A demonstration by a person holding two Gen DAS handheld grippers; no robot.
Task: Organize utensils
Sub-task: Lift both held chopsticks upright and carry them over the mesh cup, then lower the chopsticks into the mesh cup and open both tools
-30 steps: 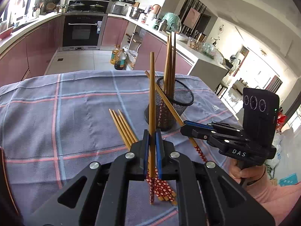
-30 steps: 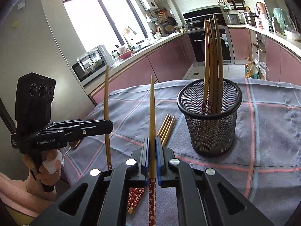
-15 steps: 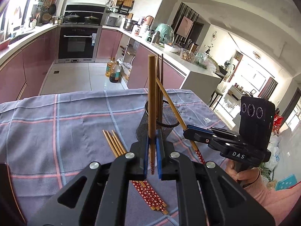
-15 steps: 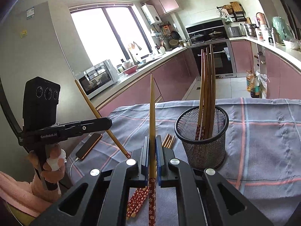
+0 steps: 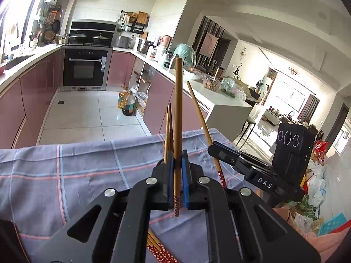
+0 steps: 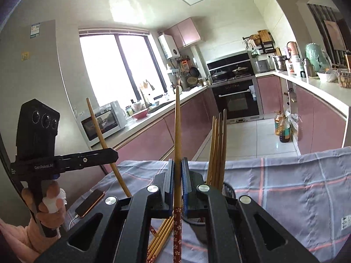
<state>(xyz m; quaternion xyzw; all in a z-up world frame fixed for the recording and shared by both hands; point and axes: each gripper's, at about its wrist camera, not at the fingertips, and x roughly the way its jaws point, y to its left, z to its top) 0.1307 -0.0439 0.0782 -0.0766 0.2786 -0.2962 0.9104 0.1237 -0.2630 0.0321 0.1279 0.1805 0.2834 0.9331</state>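
My left gripper is shut on a wooden chopstick with a red patterned end, held upright above the table. My right gripper is shut on another chopstick, also upright; it shows in the left wrist view tilted. The black mesh holder with several chopsticks stands just behind my right gripper, mostly hidden by it. In the left wrist view only the tips of those chopsticks show behind the jaws. Loose chopsticks lie on the checked cloth.
A phone on a cable lies at the table's left edge. The right gripper body is close on the right of my left gripper. The left gripper body is on the left of the right wrist view. Kitchen counters lie beyond the table.
Both grippers have risen and tilted upward with their chopsticks; the table and holder dropped low in both views, and the holder is now largely hidden behind the jaws.
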